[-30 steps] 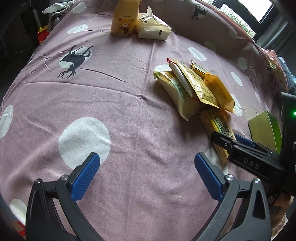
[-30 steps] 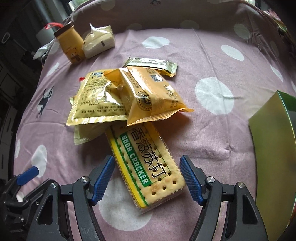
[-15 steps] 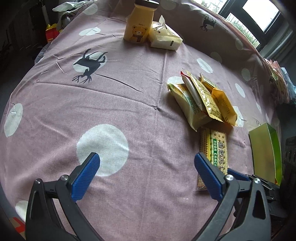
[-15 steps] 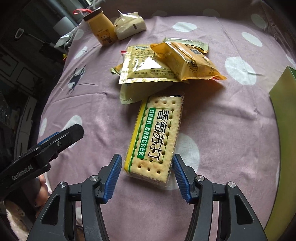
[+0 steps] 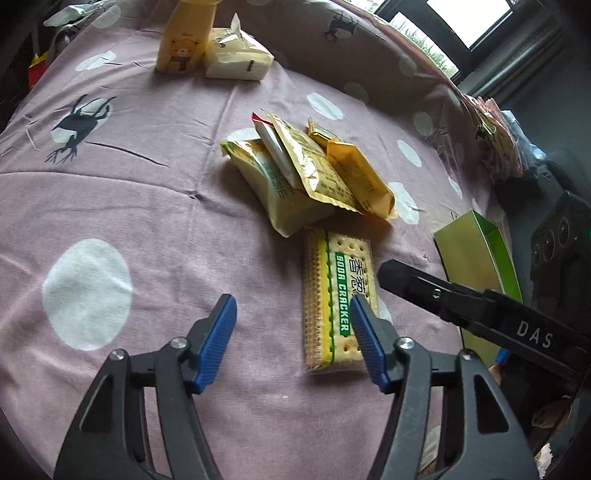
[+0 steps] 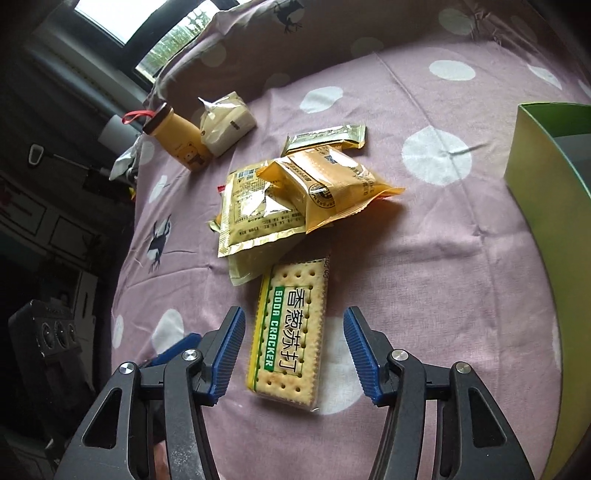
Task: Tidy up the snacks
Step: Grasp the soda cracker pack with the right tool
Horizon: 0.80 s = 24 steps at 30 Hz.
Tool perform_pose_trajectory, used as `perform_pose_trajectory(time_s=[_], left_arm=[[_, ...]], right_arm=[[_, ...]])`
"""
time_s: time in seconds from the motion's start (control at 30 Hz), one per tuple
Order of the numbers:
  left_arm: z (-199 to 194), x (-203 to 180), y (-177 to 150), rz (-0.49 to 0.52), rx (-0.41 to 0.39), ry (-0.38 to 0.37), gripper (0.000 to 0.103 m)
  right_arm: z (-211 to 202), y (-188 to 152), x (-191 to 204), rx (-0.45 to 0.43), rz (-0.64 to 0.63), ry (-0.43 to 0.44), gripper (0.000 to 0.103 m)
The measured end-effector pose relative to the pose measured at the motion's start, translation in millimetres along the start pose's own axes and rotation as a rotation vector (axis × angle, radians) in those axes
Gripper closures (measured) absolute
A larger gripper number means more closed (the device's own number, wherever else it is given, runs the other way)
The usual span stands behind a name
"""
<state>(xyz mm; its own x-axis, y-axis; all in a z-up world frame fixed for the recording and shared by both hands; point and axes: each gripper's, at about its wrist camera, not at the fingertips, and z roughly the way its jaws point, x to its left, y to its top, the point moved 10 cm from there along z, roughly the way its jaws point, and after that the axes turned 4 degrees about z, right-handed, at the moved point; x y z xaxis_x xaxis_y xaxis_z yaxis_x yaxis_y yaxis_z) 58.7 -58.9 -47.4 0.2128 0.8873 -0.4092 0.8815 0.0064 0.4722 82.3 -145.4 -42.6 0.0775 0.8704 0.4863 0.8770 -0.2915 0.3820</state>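
The right gripper (image 6: 293,356) has its two blue pads on each side of the soda cracker pack (image 6: 290,334). The jaws are closing, about half wide, and the pads do not press the pack yet. A second ago they were wider, and the pack sat crooked, partly under the pile; now it lies straight and clear of it. I think the pack is lined up for a grab.

The left gripper (image 5: 291,339) was wide open a moment ago. Its jaws are closing fast, with nothing between them, only cloth. Its right pad sits just in front of the pack's side. It looks like it is only waiting.

Just past the pack lies the pile of yellow snack bags (image 6: 295,199), stacked on each other, near the middle of the bed. The green box (image 6: 546,184) stands open at the right edge. I think the snacks go in there.

The bed cover (image 5: 147,206) is purple with white dots and black deer. At the far edge stand a yellow bear bottle (image 5: 183,40) and a white packet (image 5: 236,55), touching. Behind them is a window (image 6: 122,26). Dark shelves are on the left.
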Motion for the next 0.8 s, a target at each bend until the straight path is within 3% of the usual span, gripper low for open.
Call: perform_pose_trajectory(time_s=[0.1,0.17,0.23,0.4,0.63,0.8], left_arm=[[10,-8,-4,0.009,0.022,-0.041,0.067],[14,-12,-6,0.011,0.033,-0.058,0.070],[16,-17,-8,0.027,0.038,-0.072,0.076],[20,-24,-11,0.081,0.040,-0.059,0.075],[25,-17,-10,0.005,0.072,-0.125,0.072],[21,-21,-12,0.034,0.053,-0.101,0.072]], right_arm=[[9,-1,-2,0.010,-0.001,-0.040,0.061],[15,-2,-5,0.023,0.016,-0.044,0.068],[20,-3,-6,0.033,0.032,-0.035,0.069],[28,-9,-7,0.065,0.023,-0.042,0.069],[30,-9,-8,0.068,0.025,-0.032,0.069],[31,-9,-8,0.068,0.027,-0.029,0.069]])
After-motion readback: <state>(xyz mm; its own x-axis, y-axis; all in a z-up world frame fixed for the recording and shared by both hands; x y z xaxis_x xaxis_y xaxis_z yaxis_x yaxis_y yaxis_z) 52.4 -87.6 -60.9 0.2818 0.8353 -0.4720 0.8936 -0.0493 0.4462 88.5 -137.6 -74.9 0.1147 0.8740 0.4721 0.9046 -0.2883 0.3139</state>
